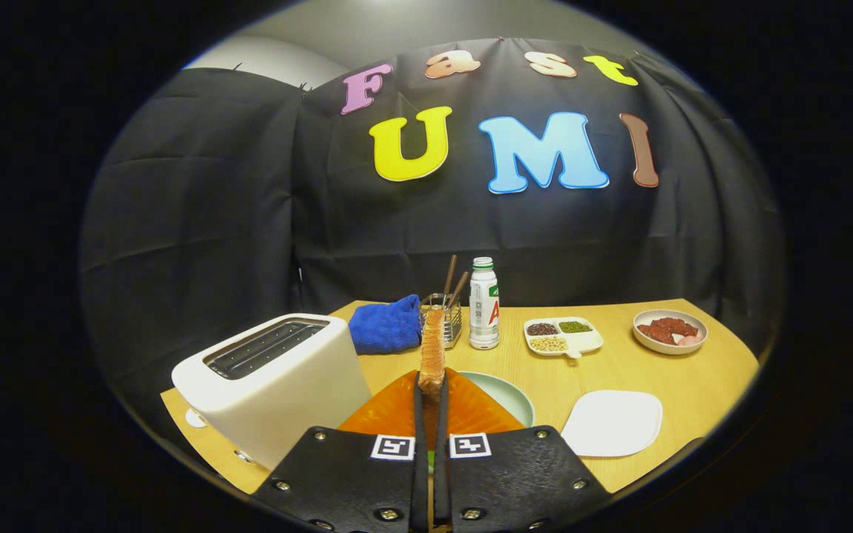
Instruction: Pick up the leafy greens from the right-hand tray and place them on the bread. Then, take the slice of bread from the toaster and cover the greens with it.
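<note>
My gripper (pixel 432 386) is shut on a toasted slice of bread (pixel 432 348), which stands upright and edge-on between the fingers. It hangs above a pale green plate (pixel 509 396) that lies just ahead of the fingers, mostly hidden behind them. A sliver of green shows low between the fingers; I cannot tell what it is. The white toaster (pixel 271 377) stands to the left of the fingers, its slots showing dark with no bread. A white tray (pixel 611 422) lies to the right of the plate with nothing on it.
Beyond the plate are a blue cloth (pixel 386 324), a wire holder with chopsticks (pixel 450 314) and a white bottle (pixel 483 303). Further right sit a divided dish of beans (pixel 561 337) and a bowl of meat (pixel 669 330). The wooden table (pixel 700 377) ends near the right.
</note>
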### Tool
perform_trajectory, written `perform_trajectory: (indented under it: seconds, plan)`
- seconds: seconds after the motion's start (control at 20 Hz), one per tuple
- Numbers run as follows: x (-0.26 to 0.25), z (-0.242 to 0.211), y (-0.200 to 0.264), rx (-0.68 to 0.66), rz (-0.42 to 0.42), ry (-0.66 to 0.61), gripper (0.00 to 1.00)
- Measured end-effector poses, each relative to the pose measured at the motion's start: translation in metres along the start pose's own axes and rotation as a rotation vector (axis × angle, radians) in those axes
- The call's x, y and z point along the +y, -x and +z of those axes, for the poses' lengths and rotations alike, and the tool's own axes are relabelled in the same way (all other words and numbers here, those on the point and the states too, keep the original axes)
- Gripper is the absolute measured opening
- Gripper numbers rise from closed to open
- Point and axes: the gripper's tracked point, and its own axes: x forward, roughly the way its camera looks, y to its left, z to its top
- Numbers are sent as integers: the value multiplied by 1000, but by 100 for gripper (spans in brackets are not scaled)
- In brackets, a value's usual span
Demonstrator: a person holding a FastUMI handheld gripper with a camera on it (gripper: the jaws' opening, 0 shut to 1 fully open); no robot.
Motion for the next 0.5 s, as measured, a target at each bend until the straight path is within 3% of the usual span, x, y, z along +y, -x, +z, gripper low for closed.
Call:
perform_trajectory:
  seconds: [0.5]
  plan:
    - [24, -36, -22, 2, 46, -52, 3]
